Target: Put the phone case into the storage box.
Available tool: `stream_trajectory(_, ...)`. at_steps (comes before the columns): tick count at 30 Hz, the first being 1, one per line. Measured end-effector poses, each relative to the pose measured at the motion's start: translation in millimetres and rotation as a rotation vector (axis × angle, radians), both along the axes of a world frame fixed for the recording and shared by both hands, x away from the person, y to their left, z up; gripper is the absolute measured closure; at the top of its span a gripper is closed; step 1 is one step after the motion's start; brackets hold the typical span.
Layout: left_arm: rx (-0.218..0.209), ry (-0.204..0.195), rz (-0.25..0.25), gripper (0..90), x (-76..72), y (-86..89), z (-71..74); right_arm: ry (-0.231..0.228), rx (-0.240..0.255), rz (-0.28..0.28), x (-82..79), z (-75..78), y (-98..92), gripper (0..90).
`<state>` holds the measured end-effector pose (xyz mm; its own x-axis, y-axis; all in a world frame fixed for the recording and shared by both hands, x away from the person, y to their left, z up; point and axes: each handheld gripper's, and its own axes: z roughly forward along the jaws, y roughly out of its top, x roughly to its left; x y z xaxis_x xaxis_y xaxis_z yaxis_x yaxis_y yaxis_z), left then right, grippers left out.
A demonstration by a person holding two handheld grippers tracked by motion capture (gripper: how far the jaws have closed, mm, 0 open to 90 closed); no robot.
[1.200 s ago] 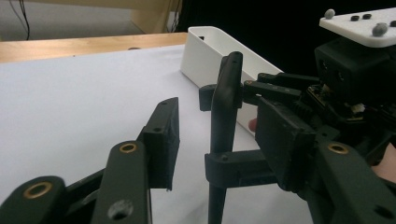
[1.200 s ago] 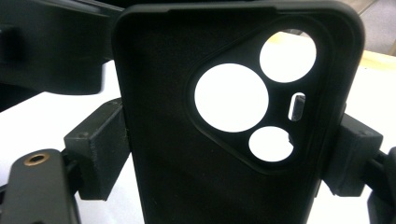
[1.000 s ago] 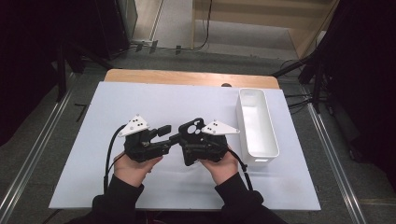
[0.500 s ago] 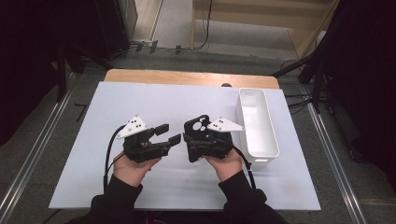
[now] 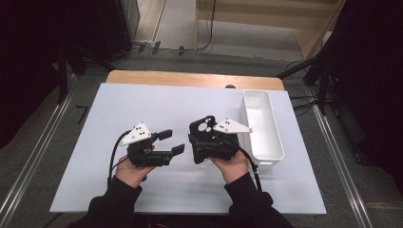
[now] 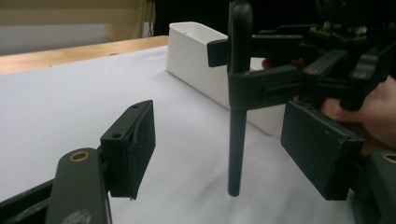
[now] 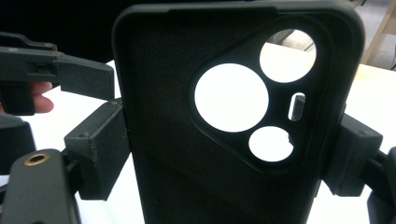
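A black phone case (image 5: 205,127) with round camera cut-outs stands upright between the pads of my right gripper (image 5: 203,145), which is shut on its two long edges. In the right gripper view the case (image 7: 187,163) is close up, inner side toward the camera, with a pad (image 7: 100,149) on each edge. My left gripper (image 5: 172,141) sits just left of it. Its jaws have just been opening and now stand wide apart. In the left gripper view the case (image 6: 236,140) is edge-on a little beyond the gap, and neither pad (image 6: 133,140) touches it.
A long white bin (image 5: 263,128) lies at the right of the white mat (image 5: 142,104), close behind the right hand; it is also in the left gripper view (image 6: 196,51). A strip of wooden table (image 5: 190,78) runs along the far edge.
The left gripper has let go of the case, its jaws have spread, and it has drawn away to the left and sunk lower. The right gripper keeps the case.
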<state>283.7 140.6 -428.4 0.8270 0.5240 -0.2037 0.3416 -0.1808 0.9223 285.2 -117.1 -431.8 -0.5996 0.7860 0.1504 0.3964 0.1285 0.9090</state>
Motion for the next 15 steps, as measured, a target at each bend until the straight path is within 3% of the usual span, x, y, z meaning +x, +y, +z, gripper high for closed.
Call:
stream_trajectory(2,0.006,-0.022,-0.013,26.2,-0.4,1.7,-1.4,0.000,0.001,0.003,-0.1,0.7,-1.3,13.8)
stream_trajectory(6,-0.003,0.002,-0.078,26.2,1.3,4.9,-3.8,-0.003,0.009,0.006,0.1,2.2,-4.0,13.8)
stream_trajectory(11,0.030,-0.013,-0.128,26.1,1.3,7.9,-6.8,-0.003,0.023,0.035,-0.9,4.7,-5.6,13.8)
stream_trajectory(15,0.006,-0.005,-0.156,26.0,1.3,13.4,-10.5,-0.012,0.021,0.055,-1.2,6.5,-5.8,13.8)
